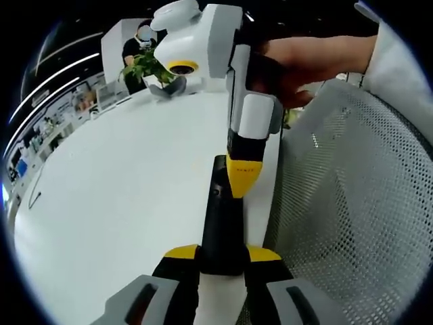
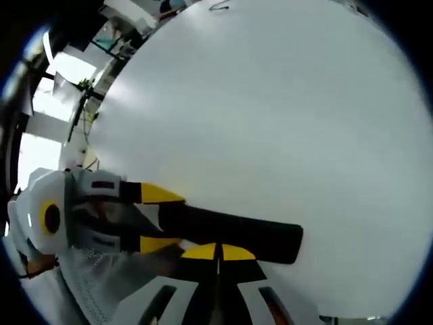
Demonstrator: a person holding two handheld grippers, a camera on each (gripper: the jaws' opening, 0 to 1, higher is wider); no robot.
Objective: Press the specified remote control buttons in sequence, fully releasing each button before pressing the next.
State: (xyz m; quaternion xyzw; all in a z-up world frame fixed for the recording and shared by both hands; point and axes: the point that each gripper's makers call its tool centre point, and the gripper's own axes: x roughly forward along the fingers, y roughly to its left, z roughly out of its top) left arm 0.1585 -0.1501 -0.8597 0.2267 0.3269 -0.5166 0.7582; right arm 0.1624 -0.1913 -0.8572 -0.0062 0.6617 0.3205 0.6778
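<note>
While the left gripper [image 1: 221, 254] was clamped on the near end of the black remote [image 1: 221, 223], the remote reached forward over the white surface [image 1: 122, 196]. Right gripper [image 2: 218, 252], jaws together, pressed its yellow tips onto the remote's top face ahead of the left gripper.

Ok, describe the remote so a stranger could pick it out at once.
Start at the big white table. Near its edge by the mesh chair, the left claw grips one end of the remote. It is the long, slim black bar, the one dark thing against the white tabletop.
</note>
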